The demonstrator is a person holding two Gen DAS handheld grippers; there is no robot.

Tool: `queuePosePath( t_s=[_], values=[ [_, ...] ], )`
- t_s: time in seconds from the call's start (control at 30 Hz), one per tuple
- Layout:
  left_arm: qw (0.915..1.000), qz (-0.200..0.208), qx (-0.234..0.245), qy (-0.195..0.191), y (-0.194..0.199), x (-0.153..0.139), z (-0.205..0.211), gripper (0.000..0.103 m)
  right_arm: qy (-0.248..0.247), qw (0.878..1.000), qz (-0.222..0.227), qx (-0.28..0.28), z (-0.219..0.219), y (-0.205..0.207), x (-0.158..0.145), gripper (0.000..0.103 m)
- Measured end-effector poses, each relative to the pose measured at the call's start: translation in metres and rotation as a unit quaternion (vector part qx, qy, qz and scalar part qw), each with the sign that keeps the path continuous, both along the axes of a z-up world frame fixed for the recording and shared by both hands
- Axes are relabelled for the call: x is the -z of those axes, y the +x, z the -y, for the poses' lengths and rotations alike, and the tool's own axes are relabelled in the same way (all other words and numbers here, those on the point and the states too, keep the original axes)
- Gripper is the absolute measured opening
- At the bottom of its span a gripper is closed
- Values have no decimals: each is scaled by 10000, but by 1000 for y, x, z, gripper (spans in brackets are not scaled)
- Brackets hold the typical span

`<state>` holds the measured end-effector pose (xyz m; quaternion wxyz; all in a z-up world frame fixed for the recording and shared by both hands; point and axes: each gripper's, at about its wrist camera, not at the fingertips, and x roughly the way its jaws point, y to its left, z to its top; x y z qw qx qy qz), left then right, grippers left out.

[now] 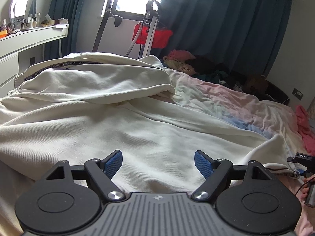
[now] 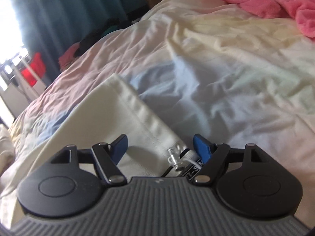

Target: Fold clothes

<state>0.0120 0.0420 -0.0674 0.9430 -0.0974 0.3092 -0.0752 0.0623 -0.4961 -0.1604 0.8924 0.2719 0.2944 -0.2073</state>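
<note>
Left gripper (image 1: pixel 158 162): positioned low over cream garment (image 1: pixel 110 125), jaws spread wide, nothing held. Garment spread across bed sheet (image 1: pixel 226 102), upper portion folded over, printed tape along fold. Right gripper (image 2: pixel 159 147): jaws likewise wide apart, nothing gripped, placed at garment corner (image 2: pixel 118 108) beside clear zipper pull (image 2: pixel 175 157). Pink cloth (image 2: pixel 275 2) located at far end of sheet. Pile of clothes (image 1: pixel 196 64) stacked near dark curtain (image 1: pixel 226 19).
</note>
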Motion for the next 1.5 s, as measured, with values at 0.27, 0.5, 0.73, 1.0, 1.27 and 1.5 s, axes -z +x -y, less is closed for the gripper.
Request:
queuePosePath(
  t_s=[0.27, 0.5, 0.73, 1.0, 1.27, 1.5],
  values=[
    [10000, 32, 26, 63, -3, -1, 4, 82, -307, 9993, 195, -100, -7, -38, -22, 9],
    [10000, -22, -4, 24, -9, -2, 0, 82, -79, 9967, 420, 688, 0, -78, -38, 8],
    [9999, -45, -62, 89, -10, -2, 0, 82, -187, 9956, -108, 915, -6, -81, -33, 12],
    [9998, -158, -34, 127, -9, 3, 2, 82, 793, 9920, 660, 726, -18, -106, -47, 78],
    [9994, -256, -99, 217, -1, 9, 5, 82, 2739, 9567, 437, 882, -17, -76, 2, 81],
    [9987, -327, -190, 329, 6, 16, 5, 82, 2140, 9696, 251, 1163, -6, -51, 13, 34]
  ],
)
